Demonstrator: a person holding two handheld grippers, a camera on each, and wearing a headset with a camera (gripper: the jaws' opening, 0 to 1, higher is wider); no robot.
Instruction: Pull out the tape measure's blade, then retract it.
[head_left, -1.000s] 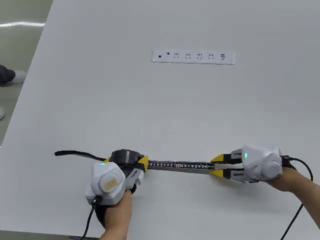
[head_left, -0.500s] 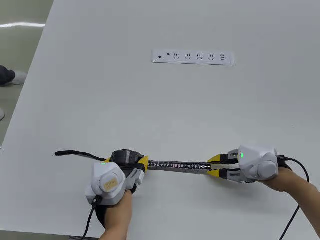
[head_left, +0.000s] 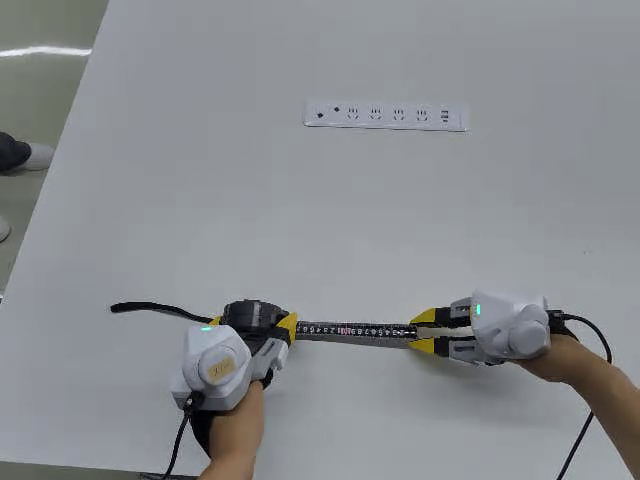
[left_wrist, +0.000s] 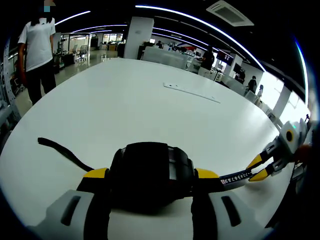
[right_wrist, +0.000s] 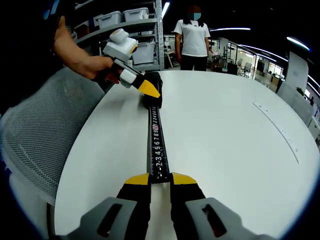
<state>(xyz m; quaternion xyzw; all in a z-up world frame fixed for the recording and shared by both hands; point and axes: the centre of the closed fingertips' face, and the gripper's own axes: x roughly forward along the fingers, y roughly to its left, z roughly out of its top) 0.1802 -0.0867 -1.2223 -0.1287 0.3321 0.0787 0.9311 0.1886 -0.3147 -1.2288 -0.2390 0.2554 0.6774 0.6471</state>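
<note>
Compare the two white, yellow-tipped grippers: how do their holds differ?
The white, yellow-tipped left gripper clamps the black tape measure case; the right gripper pinches the tip of the numbered blade. The left's jaws stand wide around the case; the right's nearly meet. Both grip one tape measure.

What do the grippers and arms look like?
Left gripper and right gripper match: rounded white housings, a green light on top, black fingers with yellow tips, and a black cable at the rear. The left one has a round yellowish badge. Forearms have no sleeves.
</note>
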